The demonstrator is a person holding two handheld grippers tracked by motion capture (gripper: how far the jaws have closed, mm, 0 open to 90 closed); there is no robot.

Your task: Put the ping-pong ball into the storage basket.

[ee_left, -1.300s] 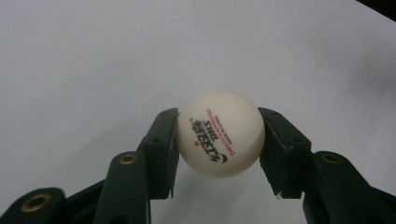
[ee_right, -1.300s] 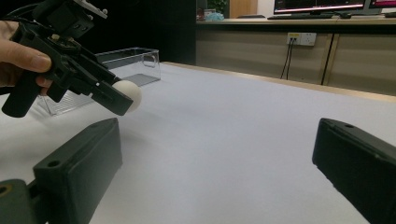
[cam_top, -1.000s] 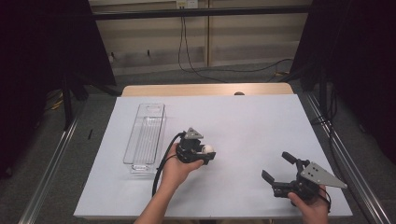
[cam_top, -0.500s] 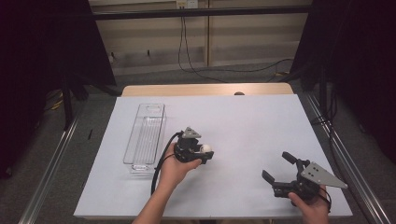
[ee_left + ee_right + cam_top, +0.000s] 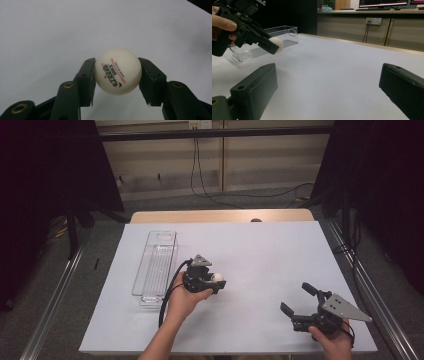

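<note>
One table-tennis ball (image 5: 118, 71) is clamped between the pads of the left gripper (image 5: 216, 282), lifted off the white table sheet (image 5: 260, 255), probably for carrying to the clear plastic bin (image 5: 155, 267). Nearest the person, well right of the bin, the right gripper (image 5: 296, 301) is held low over the sheet with jaws wide and nothing between them, seemingly parked. The ball is held just right of the bin's near end. Nothing is seen inside the bin.

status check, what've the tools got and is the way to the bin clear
Left tool shut on ball, held above the sheet. Right tool open, empty. Clear bin beside the left tool, nothing between.
</note>
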